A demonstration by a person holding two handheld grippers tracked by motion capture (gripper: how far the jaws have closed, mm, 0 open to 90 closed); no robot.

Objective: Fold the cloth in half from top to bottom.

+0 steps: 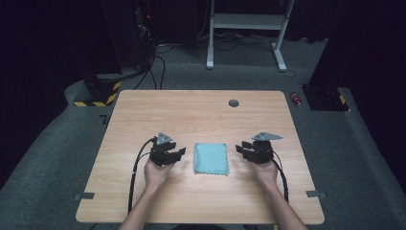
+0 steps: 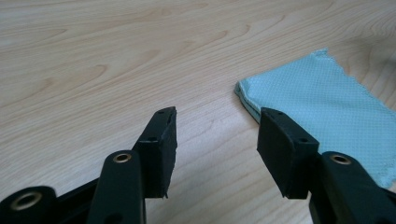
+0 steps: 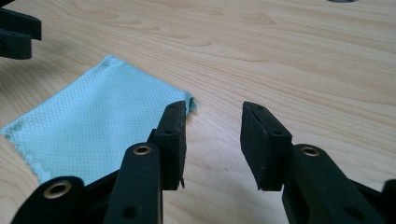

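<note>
A folded light-blue cloth (image 1: 211,158) lies flat in the middle of the wooden table (image 1: 191,115). My left gripper (image 1: 181,153) rests just left of it, jaws open and pointing toward the cloth, nothing between them. My right gripper (image 1: 239,148) mirrors it on the cloth's right side, also open and holding nothing. In the left gripper view the open gripper (image 2: 217,116) hovers over bare wood with the cloth (image 2: 327,102) to its right. In the right gripper view the open gripper (image 3: 212,109) stands beside the cloth's corner (image 3: 102,116), and the left gripper's jaws (image 3: 16,32) show at the top left.
A dark round grommet (image 1: 233,103) sits near the table's far edge. Grey tape pieces (image 1: 84,195) mark the front corners. On the carpet beyond are a white desk frame (image 1: 249,28), a red can (image 1: 296,99) and black equipment with cables (image 1: 100,91).
</note>
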